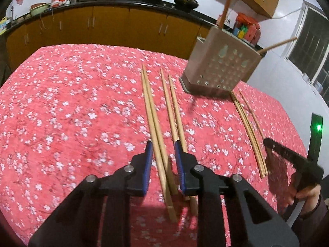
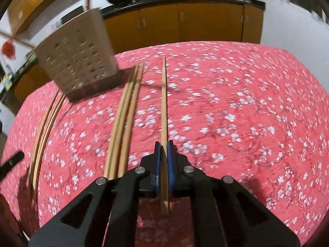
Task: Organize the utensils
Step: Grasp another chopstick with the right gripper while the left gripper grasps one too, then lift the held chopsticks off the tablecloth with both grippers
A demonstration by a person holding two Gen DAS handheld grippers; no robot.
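Closest to my left camera, my left gripper (image 1: 162,154) straddles a pair of chopsticks (image 1: 153,123) lying on the red flowered tablecloth (image 1: 61,113); its blue pads (image 1: 148,164) sit either side with a gap showing, so I read it as not yet clamped. Just right of that pair lies a second pair (image 1: 171,107), partly under the right finger, then the perforated metal holder (image 1: 220,65) standing at the far side with two sticks already upright in it, then a third pair (image 1: 246,123) near my other tool. On the right camera, my right gripper (image 2: 163,164) is closed on a single chopstick (image 2: 163,103), pinched edgewise, with more sticks (image 2: 125,113) lying to its left. I judge the sorting barely begun: most chopsticks lie loose, and the holder (image 2: 78,57) stands well ahead and left.
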